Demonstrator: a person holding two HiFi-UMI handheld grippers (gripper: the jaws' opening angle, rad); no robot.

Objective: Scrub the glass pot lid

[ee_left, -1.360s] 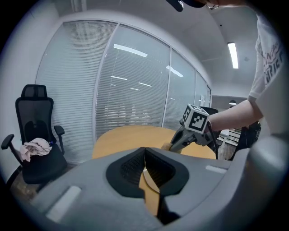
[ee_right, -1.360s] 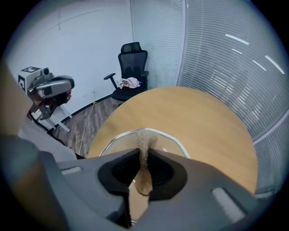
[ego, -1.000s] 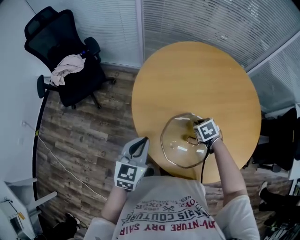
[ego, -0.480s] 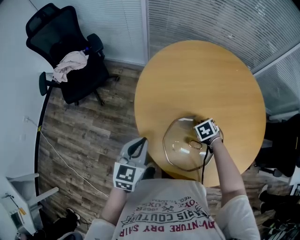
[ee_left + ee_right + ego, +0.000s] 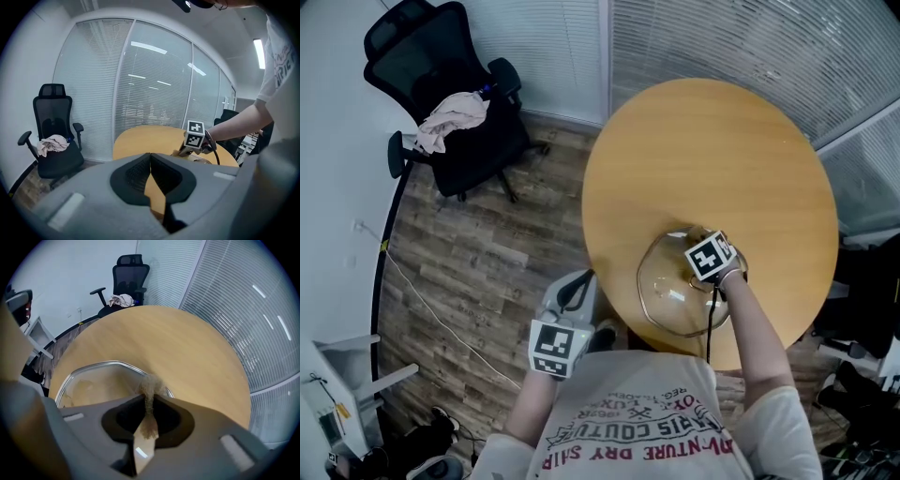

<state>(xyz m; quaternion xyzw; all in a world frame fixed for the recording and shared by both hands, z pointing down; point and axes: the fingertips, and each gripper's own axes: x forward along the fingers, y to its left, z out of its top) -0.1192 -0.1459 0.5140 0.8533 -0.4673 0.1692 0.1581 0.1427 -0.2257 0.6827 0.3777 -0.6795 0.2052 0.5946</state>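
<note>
The right tool is clamped on a tan scrubber, whose frayed tip meets the glass lid near its far rim. The lid lies flat on the round wooden counter, close to the edge nearest the person, with the marker cube of the right tool riding above its upper right part in the head view. The left tool has its jaws pressed together with nothing between them and is held off the counter's near-left edge, over the wood-plank floor, pointing toward the counter and the other arm. A black chair with a pale cloth heaped on its seat stands well apart from the counter, in the corner beside the blind-covered glass wall.
</note>
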